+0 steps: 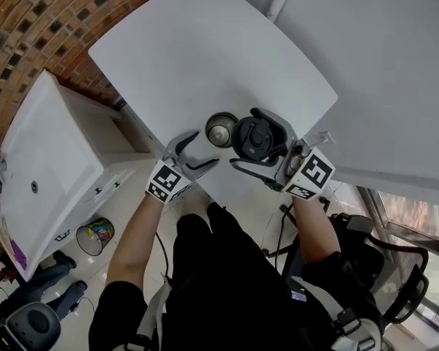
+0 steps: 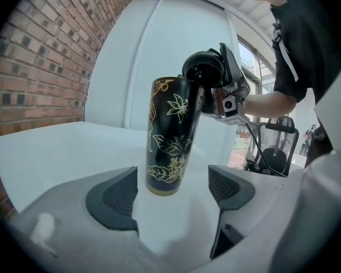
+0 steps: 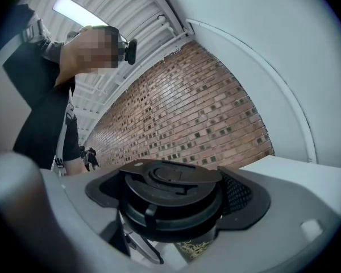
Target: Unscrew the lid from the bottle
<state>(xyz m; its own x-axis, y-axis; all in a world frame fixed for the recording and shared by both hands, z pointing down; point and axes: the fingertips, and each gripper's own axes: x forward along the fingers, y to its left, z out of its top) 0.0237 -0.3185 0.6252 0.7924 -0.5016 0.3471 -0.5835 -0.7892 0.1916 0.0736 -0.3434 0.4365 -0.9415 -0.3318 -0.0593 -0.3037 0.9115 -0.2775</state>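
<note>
**Lid off and in my right gripper, bottle open on the table**

The bottle [image 2: 169, 135], black with gold flowers, stands upright on the white table [image 1: 205, 42]. It is close to the edge nearest the person and roughly midway along it. In the head view I look straight down into its open mouth.

The lid [image 3: 170, 189] is off the bottle. My right gripper [image 1: 260, 143] is clamped on it, with a jaw on either side of its rim. It holds the lid in the air just beside the bottle's top, on the right. The lid is tilted, and its hollow side faces the left gripper's camera. In the right gripper view a strip of the gold pattern shows just below the lid.

My left gripper [image 2: 171, 201] has its jaws wide apart and holds nothing. The bottle's base stands just ahead of the pads [image 2: 111, 198], in line with the gap, and touches neither. The only thing crowding the bottle is the right gripper's body with the lid, up against the right side of the mouth.

Beyond the table's far edge is a white wall [image 2: 176, 33] with a pipe [image 2: 142, 50] running up it. A brick wall [image 2: 45, 56] lies to the left. On the floor off the table's left side stands a white cabinet [image 1: 44, 159]. A wastebasket [image 1: 95, 237] with coloured scraps in it is near the cabinet. Another person's legs [image 1: 47, 284] show at the head view's lower left. A black chair [image 1: 395, 262] stands to the right, well apart from the table.
</note>
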